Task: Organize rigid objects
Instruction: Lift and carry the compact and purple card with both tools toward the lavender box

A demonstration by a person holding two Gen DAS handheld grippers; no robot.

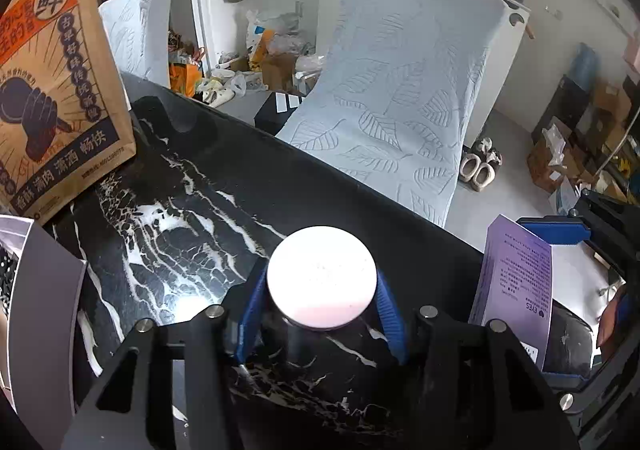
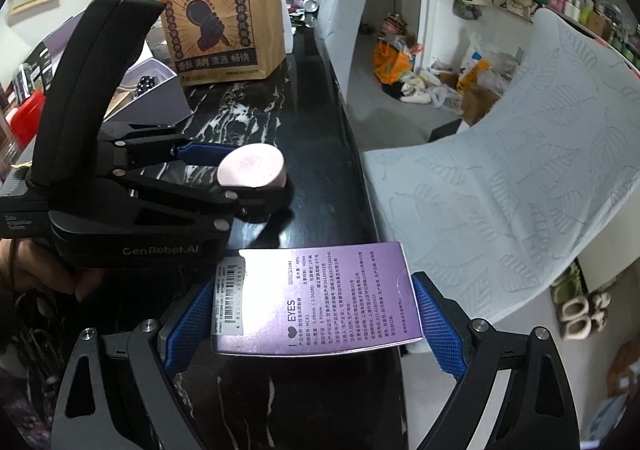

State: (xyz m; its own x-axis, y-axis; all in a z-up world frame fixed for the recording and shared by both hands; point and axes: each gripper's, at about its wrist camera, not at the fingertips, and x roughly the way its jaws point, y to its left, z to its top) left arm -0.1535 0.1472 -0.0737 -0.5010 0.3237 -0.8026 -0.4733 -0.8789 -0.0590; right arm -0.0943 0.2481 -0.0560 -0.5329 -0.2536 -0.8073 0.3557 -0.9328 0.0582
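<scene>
My left gripper (image 1: pixel 320 310) is shut on a dark jar with a round pale pink lid (image 1: pixel 322 277), which rests on the black marble table (image 1: pixel 180 230). The same jar (image 2: pixel 252 171) shows in the right wrist view, held between the left gripper's fingers (image 2: pixel 208 153). My right gripper (image 2: pixel 312 318) is shut on a flat purple box (image 2: pixel 312 300) printed "EYES", held just above the table's near edge. That box (image 1: pixel 516 286) stands at the right in the left wrist view.
A brown paper bag (image 2: pixel 224 17) stands at the far end of the table (image 2: pixel 312 121), with an open grey box (image 2: pixel 156 89) next to it. Chairs with pale blue leaf-pattern covers (image 2: pixel 540 177) line the table's right side. Clutter covers the floor beyond.
</scene>
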